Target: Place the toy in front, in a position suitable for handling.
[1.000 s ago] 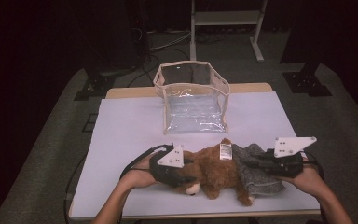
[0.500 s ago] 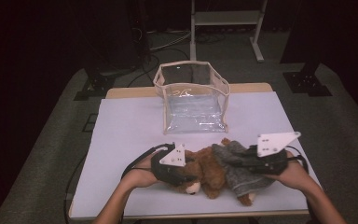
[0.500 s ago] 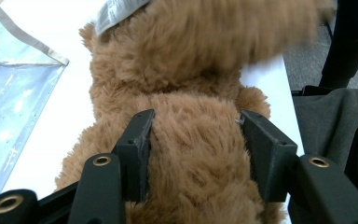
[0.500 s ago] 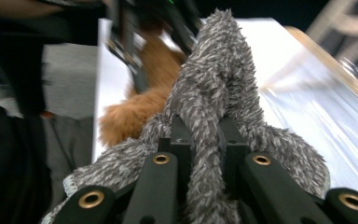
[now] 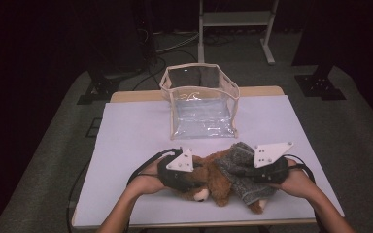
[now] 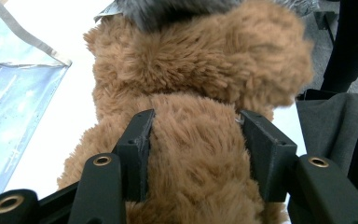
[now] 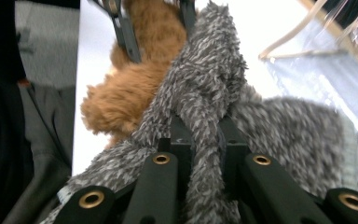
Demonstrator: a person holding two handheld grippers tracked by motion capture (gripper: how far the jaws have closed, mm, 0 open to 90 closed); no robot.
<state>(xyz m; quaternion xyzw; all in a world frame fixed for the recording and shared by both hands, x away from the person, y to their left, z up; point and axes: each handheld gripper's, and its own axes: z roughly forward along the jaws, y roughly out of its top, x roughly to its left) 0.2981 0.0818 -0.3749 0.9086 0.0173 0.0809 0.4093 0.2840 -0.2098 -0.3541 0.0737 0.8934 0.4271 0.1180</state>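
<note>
A brown plush teddy bear (image 5: 209,183) lies near the front edge of the white table (image 5: 126,136). My left gripper (image 5: 200,180) comes in from the left and is shut on the bear's body (image 6: 200,84), with the fur bulging between the two pads (image 6: 140,140). A grey fuzzy knitted garment (image 5: 246,167) covers the bear's right part. My right gripper (image 5: 240,172) comes in from the right and is shut on a raised fold of that garment (image 7: 209,79). In the right gripper view the bear (image 7: 121,98) lies beyond the fold.
A clear plastic bag (image 5: 201,104) with beige trim stands open-topped at the table's far middle, just behind the bear. White tabletop stretches to the left and right of it. Dark floor, stands and a shelf frame (image 5: 235,19) surround the table.
My right gripper has moved left toward the left gripper, drawing the grey garment further over the bear. The left gripper has stayed where it was, holding the bear.
</note>
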